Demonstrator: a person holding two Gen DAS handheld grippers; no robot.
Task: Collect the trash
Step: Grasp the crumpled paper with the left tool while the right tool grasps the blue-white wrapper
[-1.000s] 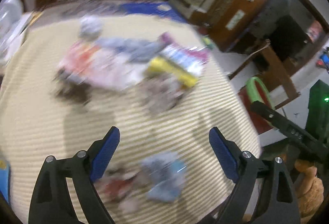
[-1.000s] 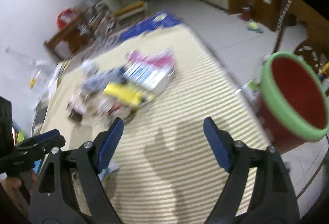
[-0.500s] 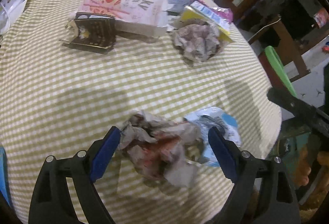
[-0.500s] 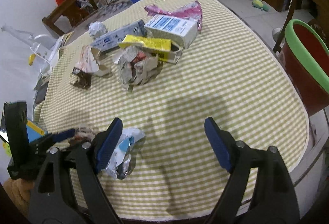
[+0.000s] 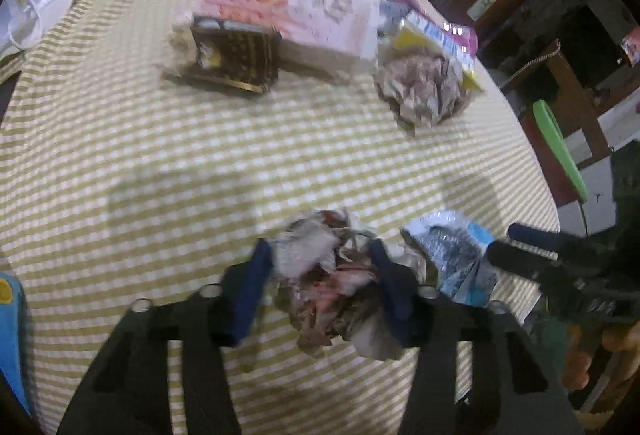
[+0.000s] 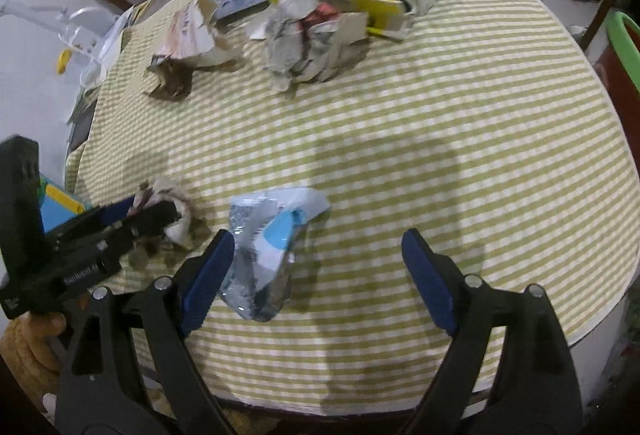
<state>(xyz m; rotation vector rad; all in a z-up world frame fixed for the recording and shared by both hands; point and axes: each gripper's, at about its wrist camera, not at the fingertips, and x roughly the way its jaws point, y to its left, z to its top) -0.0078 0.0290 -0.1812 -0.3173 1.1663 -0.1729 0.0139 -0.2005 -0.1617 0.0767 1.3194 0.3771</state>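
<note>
The left tool [image 5: 320,285] has just been closing and seems to pinch the crumpled paper [image 5: 332,275] on the table [image 6: 440,107]. The right tool [image 6: 316,275] gapes empty, its jaws just widened, over the foil wrapper [image 6: 268,247]; next it must close.

Left wrist blur: I see the far pink box [image 5: 304,15] and the dark box [image 5: 236,55] smeared; I can't read their print.
Crumpled wad [image 5: 332,283]: its near underside is hidden behind the left gripper [image 5: 324,287] and its blue pads.
Green-rimmed bin [image 6: 624,47]: cut off by the right edge in both views; I can't see inside it.
Foil wrapper [image 6: 268,247]: its left edge sits behind my right gripper [image 6: 320,275] finger.
Tabletop [image 6: 460,155]: the near rim is hidden by both finger frames.
</note>
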